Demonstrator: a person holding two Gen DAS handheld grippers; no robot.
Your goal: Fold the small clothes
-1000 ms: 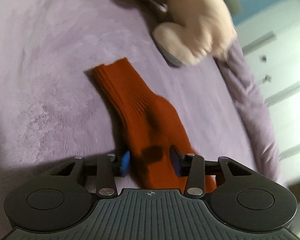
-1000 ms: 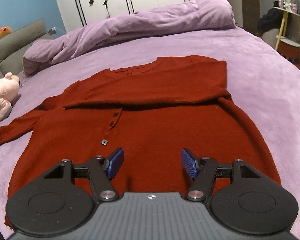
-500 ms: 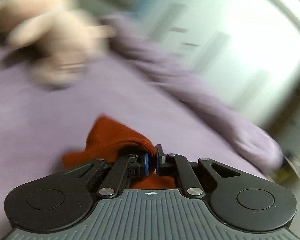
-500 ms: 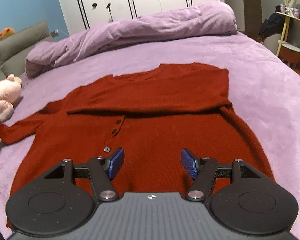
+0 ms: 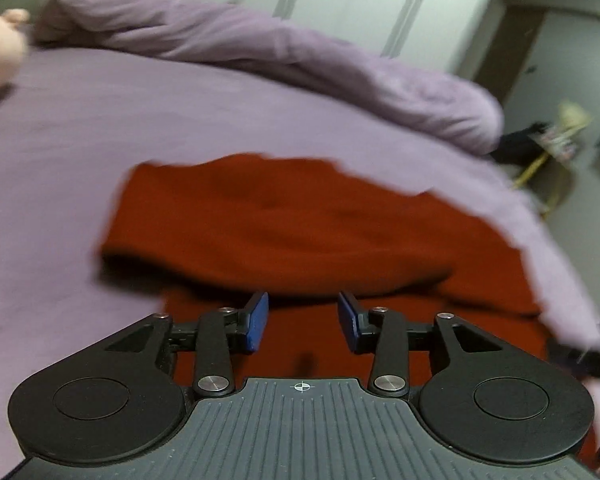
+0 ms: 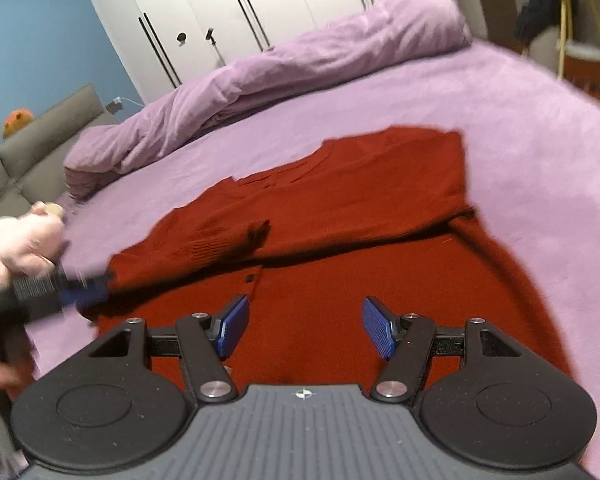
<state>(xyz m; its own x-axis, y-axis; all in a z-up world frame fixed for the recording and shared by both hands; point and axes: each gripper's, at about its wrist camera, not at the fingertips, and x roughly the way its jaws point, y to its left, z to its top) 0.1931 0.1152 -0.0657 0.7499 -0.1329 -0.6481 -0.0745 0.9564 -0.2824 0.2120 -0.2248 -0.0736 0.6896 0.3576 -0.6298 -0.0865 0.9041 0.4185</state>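
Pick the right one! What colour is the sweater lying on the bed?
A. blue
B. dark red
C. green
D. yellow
B, the sweater spread flat on the purple bed cover is dark red in both wrist views, with both sleeves folded across its chest.

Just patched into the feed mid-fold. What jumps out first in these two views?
A dark red sweater lies spread across the purple bed, both sleeves folded over its chest. The left gripper hangs above it, jaws opening with nothing between them; the right gripper is open over the hem. A pink plush toy sits at the bed's left edge.
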